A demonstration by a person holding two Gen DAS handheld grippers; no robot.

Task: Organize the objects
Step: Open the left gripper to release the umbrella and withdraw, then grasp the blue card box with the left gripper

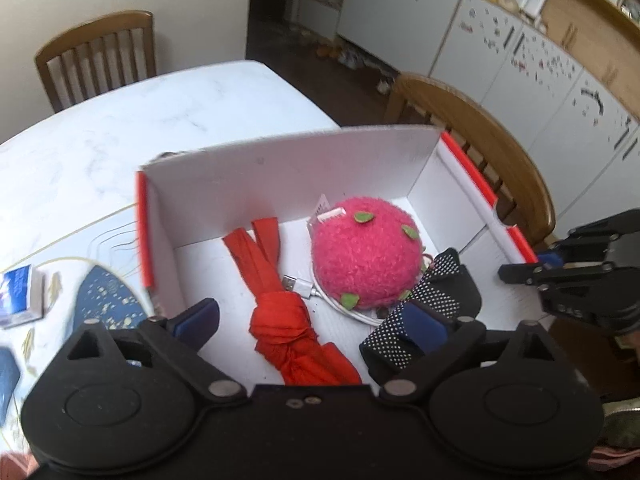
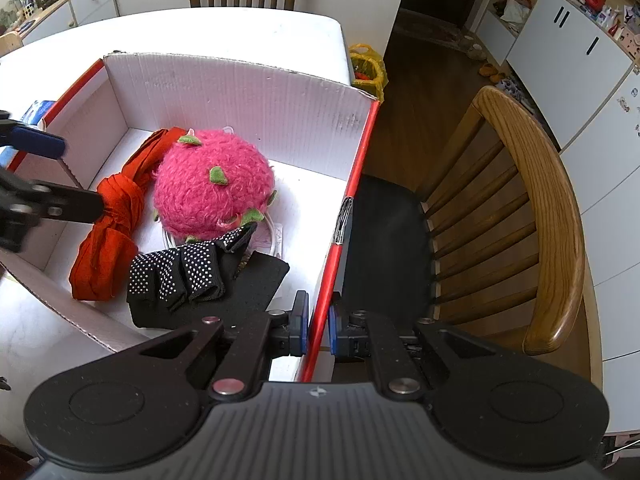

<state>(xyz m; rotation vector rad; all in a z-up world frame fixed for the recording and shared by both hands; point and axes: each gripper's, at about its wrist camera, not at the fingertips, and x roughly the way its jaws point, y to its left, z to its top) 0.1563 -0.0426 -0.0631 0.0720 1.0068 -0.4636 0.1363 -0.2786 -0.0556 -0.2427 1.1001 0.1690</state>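
Note:
A white cardboard box with red edges [image 1: 280, 164] [image 2: 256, 96] stands on the table. In it lie a pink plush ball [image 1: 366, 256] [image 2: 212, 188], a knotted red cloth [image 1: 280, 316] [image 2: 116, 216], a white USB cable [image 1: 316, 290] and a black dotted glove [image 1: 424, 304] [image 2: 188, 276]. My left gripper [image 1: 312, 320] is open above the box, over the cloth and glove. My right gripper [image 2: 318, 330] is shut on the box's red right wall [image 2: 340, 256].
The white marble table [image 1: 140, 120] carries a small blue-and-white box [image 1: 20, 294] and a blue patterned mat [image 1: 108, 300] left of the box. A wooden chair with a black seat [image 2: 532, 208] stands close at the right; another chair [image 1: 96, 60] is at the far side.

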